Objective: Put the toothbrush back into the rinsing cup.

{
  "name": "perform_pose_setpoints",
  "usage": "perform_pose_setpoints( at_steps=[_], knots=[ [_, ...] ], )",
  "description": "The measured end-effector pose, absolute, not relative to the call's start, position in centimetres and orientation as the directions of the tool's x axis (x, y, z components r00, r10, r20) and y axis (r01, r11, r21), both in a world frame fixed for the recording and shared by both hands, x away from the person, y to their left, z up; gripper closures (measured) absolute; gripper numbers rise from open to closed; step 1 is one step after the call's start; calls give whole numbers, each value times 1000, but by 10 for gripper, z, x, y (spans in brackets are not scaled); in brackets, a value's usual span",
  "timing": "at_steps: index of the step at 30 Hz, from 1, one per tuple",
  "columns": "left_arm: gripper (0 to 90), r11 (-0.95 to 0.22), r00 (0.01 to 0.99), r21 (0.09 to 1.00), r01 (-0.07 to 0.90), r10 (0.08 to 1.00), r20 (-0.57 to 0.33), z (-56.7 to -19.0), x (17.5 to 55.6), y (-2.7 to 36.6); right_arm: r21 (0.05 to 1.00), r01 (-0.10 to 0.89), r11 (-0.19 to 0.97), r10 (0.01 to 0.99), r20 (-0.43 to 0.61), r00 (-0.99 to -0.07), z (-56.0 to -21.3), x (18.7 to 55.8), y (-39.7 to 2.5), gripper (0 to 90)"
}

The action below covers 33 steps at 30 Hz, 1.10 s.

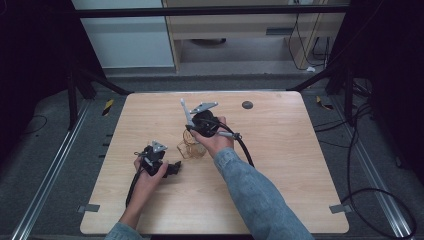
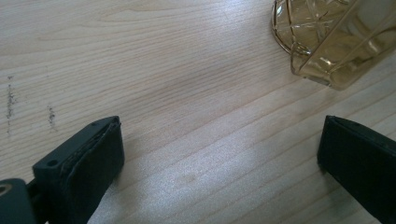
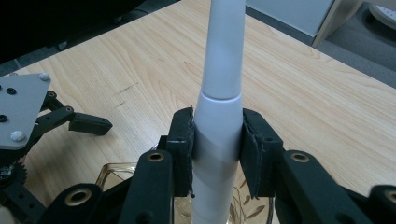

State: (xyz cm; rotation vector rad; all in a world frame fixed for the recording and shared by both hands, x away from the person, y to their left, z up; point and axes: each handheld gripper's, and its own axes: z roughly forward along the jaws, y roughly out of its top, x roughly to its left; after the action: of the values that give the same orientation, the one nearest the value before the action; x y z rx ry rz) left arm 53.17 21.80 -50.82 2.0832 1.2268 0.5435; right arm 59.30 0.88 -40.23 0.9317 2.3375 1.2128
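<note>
Overhead, your right gripper (image 1: 192, 121) stood over the amber glass (image 1: 192, 148) mid-table with a white stick (image 1: 185, 111) pointing up, while your left gripper (image 1: 170, 168) rested near the glass. Along the left gripper, the jaws were spread wide over bare table (image 2: 177, 93), the glass (image 2: 331, 42) just ahead. Along the right gripper (image 3: 217, 149), the jaws were clenched on the stick (image 3: 219, 107) above the glass (image 3: 114, 175); you did best keeping it upright and lowering it slowly.

Left tool (image 1: 172, 168) low, jaws wide apart; right tool (image 3: 217, 140) raised, jaws clamped, forearm extended.
</note>
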Motion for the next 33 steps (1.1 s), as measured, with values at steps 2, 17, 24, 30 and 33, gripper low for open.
perform_pose_setpoints(
  at_steps=[2,17,24,30,33],
  knots=[
    [0,-350,476,712,609,879,25,-508,532,218,818,396,418,690,-2,-724,-402,593,9,671],
    [0,-350,477,712,609,879,24,-508,532,218,813,398,425,684,0,-730,-406,594,12,670],
    [0,-350,477,712,609,879,24,-508,532,218,814,400,421,683,5,-730,-406,595,13,669],
    [0,-349,476,712,609,879,23,-508,532,218,813,400,422,683,5,-730,-407,597,15,668],
    [0,-350,477,712,609,879,24,-508,532,218,813,399,423,683,3,-731,-407,597,16,668]
  ],
)
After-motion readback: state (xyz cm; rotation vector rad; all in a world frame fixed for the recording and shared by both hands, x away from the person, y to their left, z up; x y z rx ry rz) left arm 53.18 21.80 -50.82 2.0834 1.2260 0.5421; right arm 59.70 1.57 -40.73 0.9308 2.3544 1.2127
